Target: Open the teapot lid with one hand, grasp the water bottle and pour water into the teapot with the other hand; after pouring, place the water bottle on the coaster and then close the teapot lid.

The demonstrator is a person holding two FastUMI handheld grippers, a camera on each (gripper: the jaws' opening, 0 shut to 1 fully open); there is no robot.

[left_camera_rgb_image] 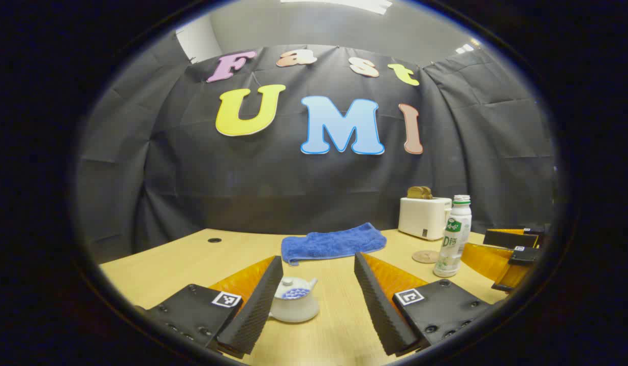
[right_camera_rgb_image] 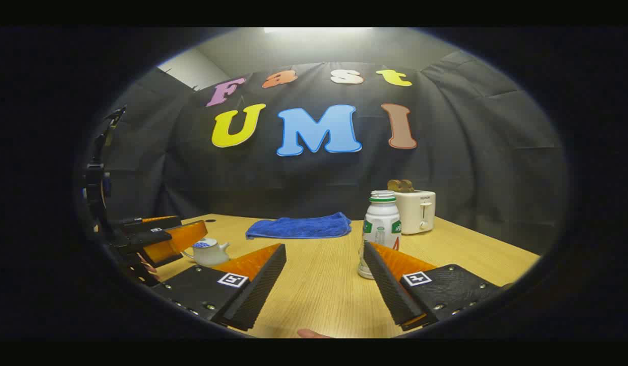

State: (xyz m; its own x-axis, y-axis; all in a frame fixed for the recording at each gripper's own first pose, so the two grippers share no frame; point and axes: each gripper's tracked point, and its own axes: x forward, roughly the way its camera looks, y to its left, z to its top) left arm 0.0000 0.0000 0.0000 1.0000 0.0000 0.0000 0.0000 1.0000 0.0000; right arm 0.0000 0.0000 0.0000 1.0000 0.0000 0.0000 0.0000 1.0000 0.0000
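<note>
On the counter (left_camera_rgb_image: 192, 259), the small glazed teapot (left_camera_rgb_image: 294, 301) looks fragile, its lid knob (left_camera_rgb_image: 288, 281) the hold; left gripper (left_camera_rgb_image: 314, 300) spread, right gripper (right_camera_rgb_image: 324, 284) spread beside the light bottle (right_camera_rgb_image: 381, 229).

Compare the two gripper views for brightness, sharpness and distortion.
Left gripper view: brighter and crisp, the label on the white plastic water bottle sharply printed, the pale wooden table edge bowed by the fisheye. Right gripper view: dimmer, softer, darkening toward the edges, with the small white ceramic teapot slightly blurred.
</note>
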